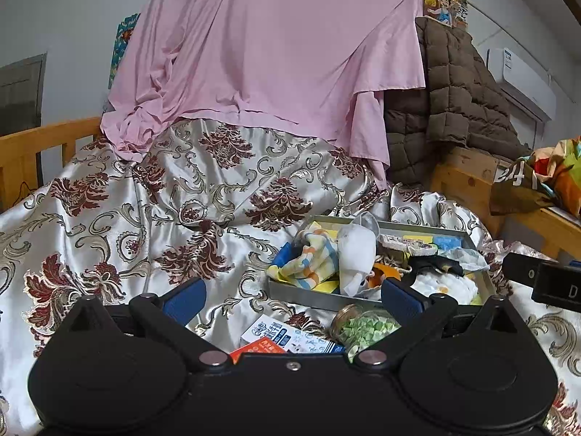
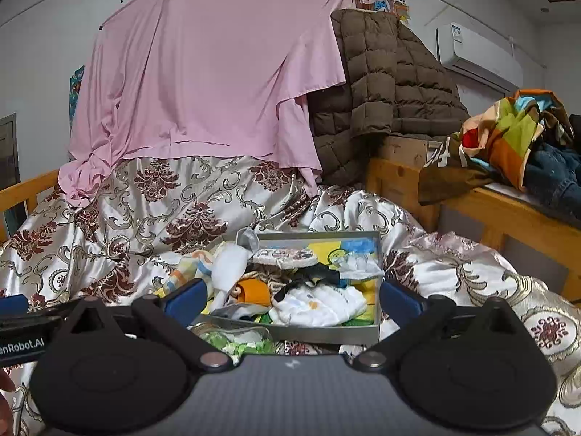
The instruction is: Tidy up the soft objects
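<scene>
Both claws, left (image 1: 293, 299) and right (image 2: 293, 299), spread apart, empty; tray (image 2: 290, 331) contents jumbled, near rim partly hidden.

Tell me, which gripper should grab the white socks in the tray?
Right, probably. The right gripper is open and faces the white socks head-on. The left gripper, also open, sits off to the tray's left, over the jar.

Open bedspread (image 1: 120, 225) on your left, full tray (image 2: 308, 332) straight ahead, jar (image 1: 366, 325) and boxes (image 1: 287, 338) just before it, wooden frame (image 2: 508, 214) blocks your right.
</scene>
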The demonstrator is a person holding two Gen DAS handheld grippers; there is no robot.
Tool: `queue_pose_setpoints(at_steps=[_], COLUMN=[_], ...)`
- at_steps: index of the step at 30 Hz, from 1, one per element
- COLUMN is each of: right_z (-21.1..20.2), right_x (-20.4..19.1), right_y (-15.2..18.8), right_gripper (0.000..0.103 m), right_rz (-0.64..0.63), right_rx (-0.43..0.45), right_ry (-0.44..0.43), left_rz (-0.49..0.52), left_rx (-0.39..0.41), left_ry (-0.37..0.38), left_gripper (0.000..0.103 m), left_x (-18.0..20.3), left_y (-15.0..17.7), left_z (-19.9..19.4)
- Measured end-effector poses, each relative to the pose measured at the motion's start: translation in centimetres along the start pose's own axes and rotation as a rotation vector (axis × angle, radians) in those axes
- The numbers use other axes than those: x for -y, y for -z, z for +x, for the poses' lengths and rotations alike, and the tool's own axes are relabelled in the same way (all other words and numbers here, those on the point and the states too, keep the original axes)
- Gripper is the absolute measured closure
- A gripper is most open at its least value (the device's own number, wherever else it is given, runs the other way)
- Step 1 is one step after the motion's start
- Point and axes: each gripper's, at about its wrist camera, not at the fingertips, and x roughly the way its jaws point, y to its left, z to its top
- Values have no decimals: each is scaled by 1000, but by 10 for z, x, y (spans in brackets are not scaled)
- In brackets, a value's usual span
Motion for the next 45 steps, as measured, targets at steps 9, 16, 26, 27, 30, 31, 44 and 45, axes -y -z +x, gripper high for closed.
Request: queue_pose_setpoints(at_steps=[9,16,26,27,30,31,44,45], right_z=[-5,-10,-14,-14,-14,-14,-19,-19], right_x=[-6,-11,-17,-16,-17,-17,-21,-21], right_y=[16,17,19,18,19,19,29,31], right_gripper=[0,0,0,0,0,0,0,0], right_rz=[-17,-22,-19,-19,-18,-18,-2,-2], right_rx=[-5,7,15,15,15,15,17,15], right_ry=[8,6,5,5,5,5,11,11], left_rz=[1,-13,-32,-34,-42,-44,-47,-48], left_rx=[15,36,57,59,62,64,60,59], left_ry=[-18,-26,-56,-60,-67,-71,-96,-97], left_gripper=[1,1,1,1,1,1,1,1], left_x=[-6,-8,-13,-13,-15,-16,-22,-23], left_y=[15,14,14,14,14,14,23,24], left_z=[-9,-13,-17,-17,-18,-18,-22,-23])
